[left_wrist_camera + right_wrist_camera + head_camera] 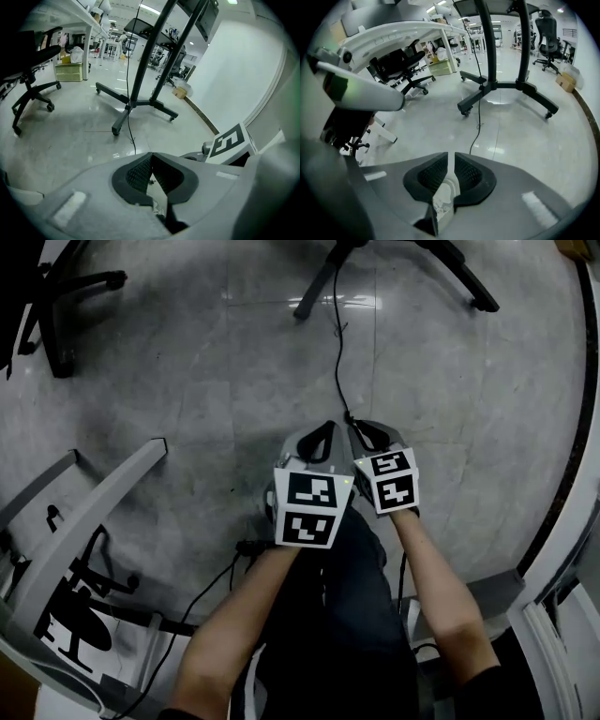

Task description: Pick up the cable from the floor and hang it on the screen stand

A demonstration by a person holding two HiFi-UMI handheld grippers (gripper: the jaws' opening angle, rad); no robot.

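Leftmost, chair: black wheeled base, stood on the grey floor, upper corner.

Desk frame: white, slanted leg, lower left; dark wires trailed past its foot.

Left gripper: centre, pointed steeply down at the floor, marker cube uppermost. Jaws were clenched, tips touching, nothing between them.

Cable: thin, black, lay on the floor. It ran from between the stand's legs straight toward the grippers, and its near end reached the right gripper's tips. Whether it touched them could not be told.

Stand: black, splayed legs on castors, top centre, well apart from both grippers.

Right gripper: just beside the left one, also pointed down. Jaws were drawn together to a hairline slit, with nothing seen in it.

Skirting: dark strip, curved down the right edge.
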